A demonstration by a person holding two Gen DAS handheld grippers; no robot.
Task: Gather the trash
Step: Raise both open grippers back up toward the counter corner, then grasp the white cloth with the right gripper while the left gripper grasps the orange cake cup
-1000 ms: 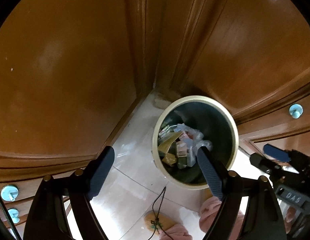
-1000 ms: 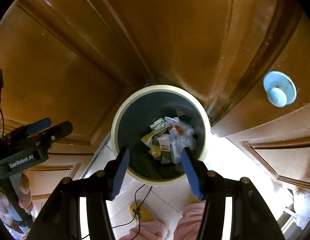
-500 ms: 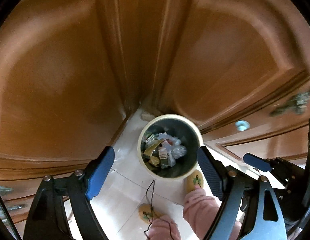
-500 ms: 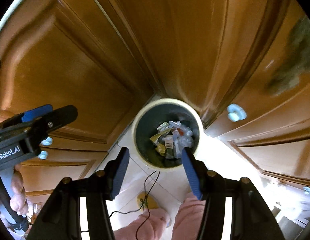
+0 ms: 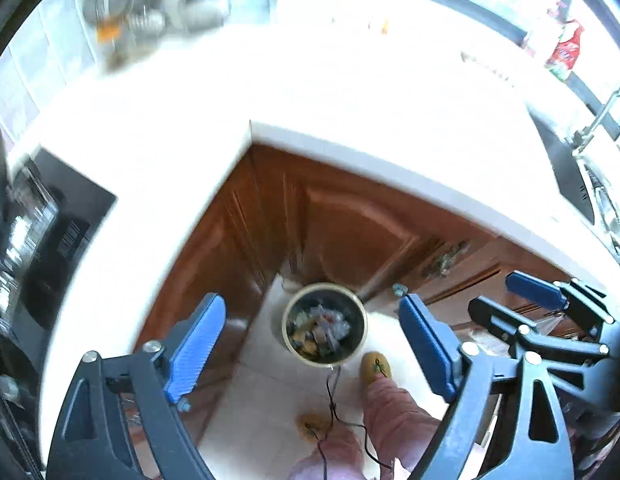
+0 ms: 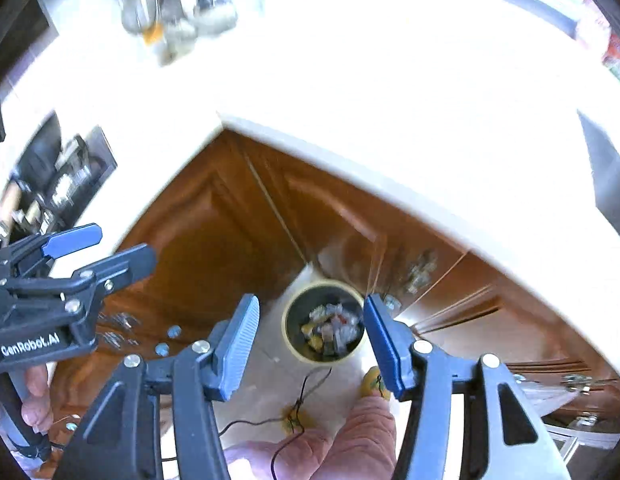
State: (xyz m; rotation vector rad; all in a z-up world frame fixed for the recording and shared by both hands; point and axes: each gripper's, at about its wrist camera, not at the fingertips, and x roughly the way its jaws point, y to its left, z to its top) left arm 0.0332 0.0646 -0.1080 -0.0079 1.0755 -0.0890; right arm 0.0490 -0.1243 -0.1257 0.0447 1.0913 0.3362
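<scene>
Far below on the floor stands a round cream-rimmed trash bin (image 5: 325,325) (image 6: 325,326) with crumpled wrappers and packets inside. It sits in the corner of the brown wooden cabinets (image 5: 342,232). My left gripper (image 5: 312,344) hangs high above it, its jaws opening wide, and nothing is between its blue pads. My right gripper (image 6: 310,342) is also high over the bin, open about halfway and empty. The right gripper (image 5: 510,296) shows at the right edge of the left wrist view; the left gripper (image 6: 89,254) shows at the left of the right wrist view.
A bright white L-shaped countertop (image 5: 350,92) (image 6: 390,100) wraps around above the cabinets. Blurred jars and utensils (image 5: 157,12) stand at its back. A dark stovetop (image 5: 41,240) lies left, a sink with a tap (image 5: 590,152) right. Pink-trousered legs and yellow slippers (image 5: 376,366) stand by the bin.
Both grippers have risen far above the bin, which now looks small. The countertop, stove and sink have come into view. The left jaws stand a little wider.
</scene>
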